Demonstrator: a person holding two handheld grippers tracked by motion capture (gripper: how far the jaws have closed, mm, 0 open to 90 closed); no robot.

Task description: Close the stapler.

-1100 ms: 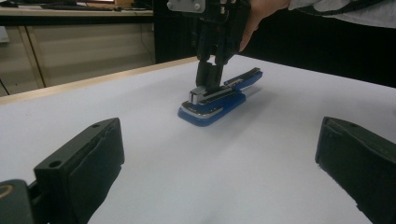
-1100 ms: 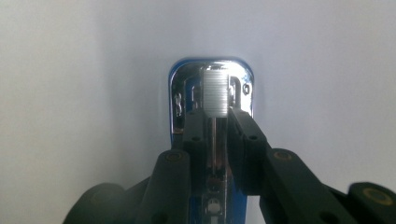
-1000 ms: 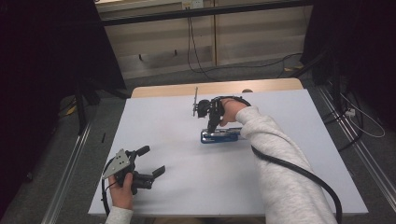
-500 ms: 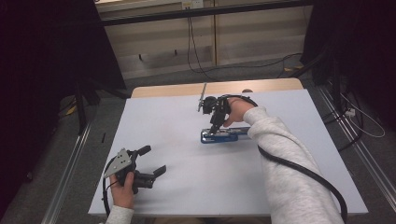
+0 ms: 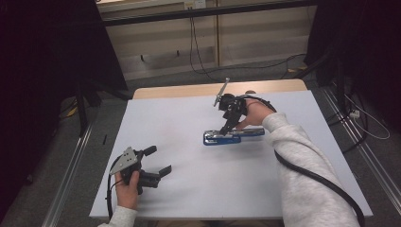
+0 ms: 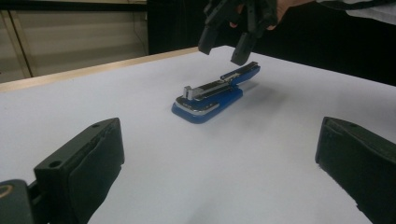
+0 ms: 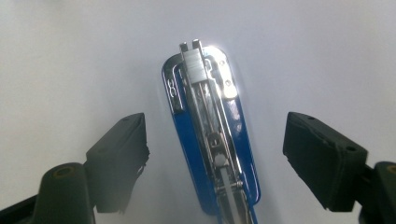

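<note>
Lifting slightly since the earlier frame, the right gripper is hovering just above the blue stapler, fingers apart and pointing down on either side of it without touching. The stapler is lying flat on the white desk, right of centre, its near end cut off in the right gripper view. The left gripper is resting at the near left, well apart, fingers also spread wide.

Stapler alone obstructs the table.
</note>
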